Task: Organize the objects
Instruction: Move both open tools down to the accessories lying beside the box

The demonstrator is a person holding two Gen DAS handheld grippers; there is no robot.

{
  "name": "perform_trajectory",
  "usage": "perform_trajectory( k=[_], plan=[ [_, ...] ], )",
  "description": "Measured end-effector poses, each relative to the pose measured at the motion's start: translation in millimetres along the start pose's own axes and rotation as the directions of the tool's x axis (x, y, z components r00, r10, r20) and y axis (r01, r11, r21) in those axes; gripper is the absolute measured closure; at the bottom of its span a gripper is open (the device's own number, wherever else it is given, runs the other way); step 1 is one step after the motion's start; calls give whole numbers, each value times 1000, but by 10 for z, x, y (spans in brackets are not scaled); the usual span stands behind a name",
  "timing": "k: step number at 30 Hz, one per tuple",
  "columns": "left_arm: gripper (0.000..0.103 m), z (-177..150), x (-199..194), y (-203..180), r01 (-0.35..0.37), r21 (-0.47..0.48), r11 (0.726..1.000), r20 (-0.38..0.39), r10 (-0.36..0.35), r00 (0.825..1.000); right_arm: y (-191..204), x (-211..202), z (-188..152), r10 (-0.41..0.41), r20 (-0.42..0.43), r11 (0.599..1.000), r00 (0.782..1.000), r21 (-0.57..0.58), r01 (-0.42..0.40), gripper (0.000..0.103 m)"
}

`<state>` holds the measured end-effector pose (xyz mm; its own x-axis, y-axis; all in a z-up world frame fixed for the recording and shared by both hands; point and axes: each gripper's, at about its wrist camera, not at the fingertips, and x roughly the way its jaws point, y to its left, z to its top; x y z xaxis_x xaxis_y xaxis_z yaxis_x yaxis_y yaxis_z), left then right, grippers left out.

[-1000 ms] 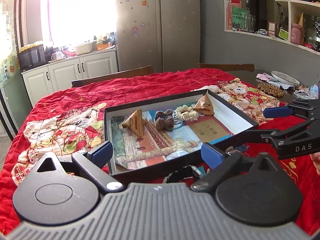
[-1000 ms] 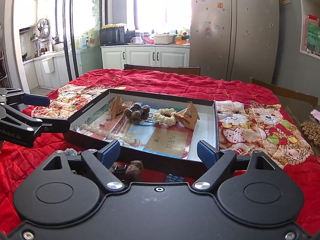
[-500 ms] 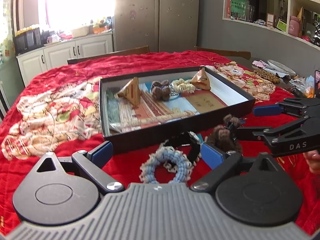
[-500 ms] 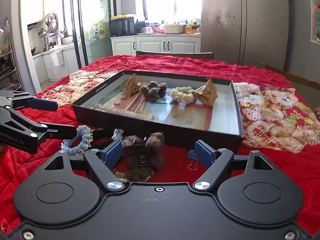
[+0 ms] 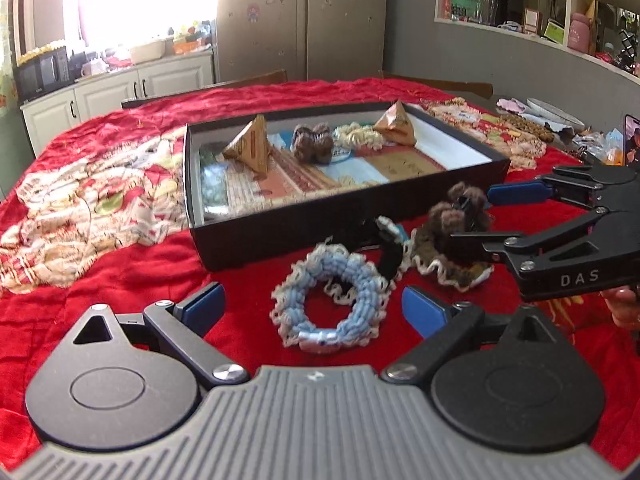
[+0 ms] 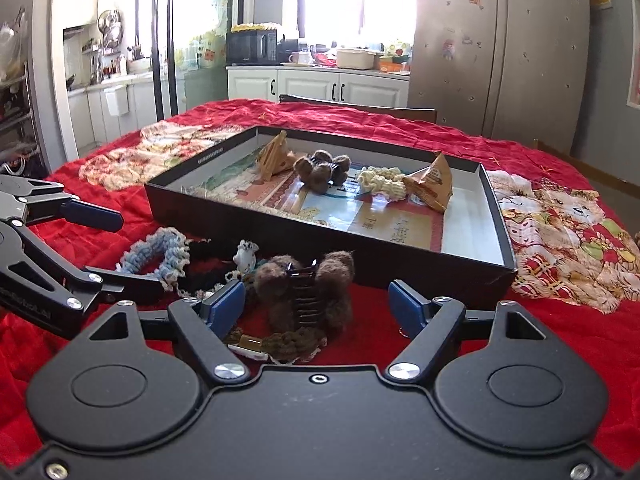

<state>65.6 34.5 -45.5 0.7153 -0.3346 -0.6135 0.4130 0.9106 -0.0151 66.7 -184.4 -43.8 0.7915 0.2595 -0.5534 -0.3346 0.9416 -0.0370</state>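
Left gripper [image 5: 312,307] jaws apart around blue scrunchie [image 5: 330,298] on red cloth [image 5: 140,280]; right gripper [image 6: 316,304] jaws apart, just been closing, brown hair clip [image 6: 306,292] between, untouched; black box [image 6: 400,256] just behind

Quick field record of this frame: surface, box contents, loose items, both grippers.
surface: red cloth
box: two paper pyramids, brown pom-pom clip, cream scrunchie
loose, near box front: blue scrunchie, brown furry claw clip
left gripper: open, blue scrunchie between fingers, untouched
right gripper: open, closing around claw clip, no contact visible
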Motion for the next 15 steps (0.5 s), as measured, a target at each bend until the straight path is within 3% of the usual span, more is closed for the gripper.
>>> perform_trajectory(
  k=[3,8,15],
  plan=[
    [4,-43,56,22,6,0,1000,-15,-6,1000,41,65,-14,-33,3,999,999,-18,34,33],
    [6,-97,111,43,6,-12,1000,-22,-7,1000,32,107,-23,-16,-7,1000,1000,-13,16,53],
    [12,-82,106,70,7,-37,999,-9,-7,1000,24,136,-33,1,-18,1000,1000,-3,-1,58]
  ],
)
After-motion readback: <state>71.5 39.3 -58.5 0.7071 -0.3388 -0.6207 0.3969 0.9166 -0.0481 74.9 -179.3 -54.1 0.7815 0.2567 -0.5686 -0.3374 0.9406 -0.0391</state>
